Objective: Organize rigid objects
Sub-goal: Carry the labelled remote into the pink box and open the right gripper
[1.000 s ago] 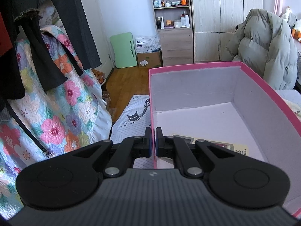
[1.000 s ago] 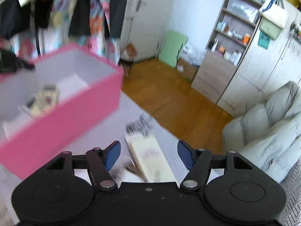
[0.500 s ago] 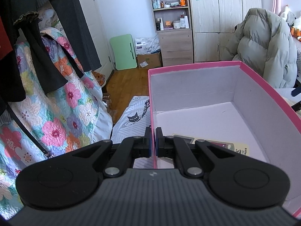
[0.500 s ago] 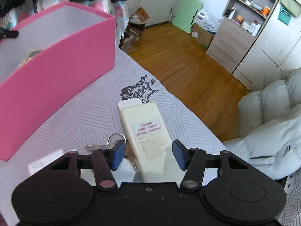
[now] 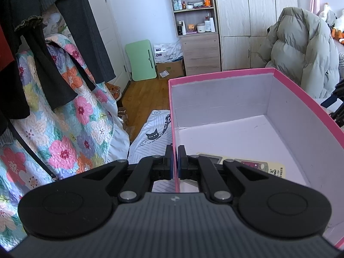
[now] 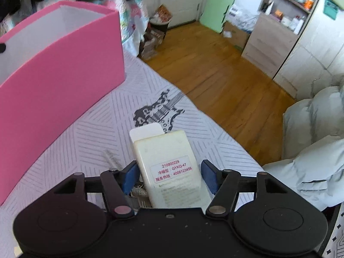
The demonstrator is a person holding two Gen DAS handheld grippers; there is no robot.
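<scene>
My left gripper [image 5: 174, 150] is shut on the left wall of the pink box [image 5: 221, 74], one finger inside and one outside. On the box's white floor lie flat cards and a small device [image 5: 253, 167]. In the right wrist view the same pink box [image 6: 60, 68] stands at the left on the patterned bedspread. A cream remote [image 6: 165, 150] with a red-lettered label lies back up on a white card [image 6: 146, 131]. My right gripper [image 6: 169, 172] straddles the remote; its jaws are opening and the blue pads stand just off the remote's sides.
Keys [image 6: 139, 191] and a small clear brush [image 6: 111, 161] lie left of the remote. The bedspread [image 6: 96, 129] ends at a wooden floor [image 6: 215, 71]. A grey puffer jacket [image 6: 311, 139] lies at the right. Hanging clothes and a floral quilt [image 5: 64, 129] are left of the box.
My right gripper has come down and forward over the cream remote, which now sits between its fingers. The left gripper and the box have not moved.
</scene>
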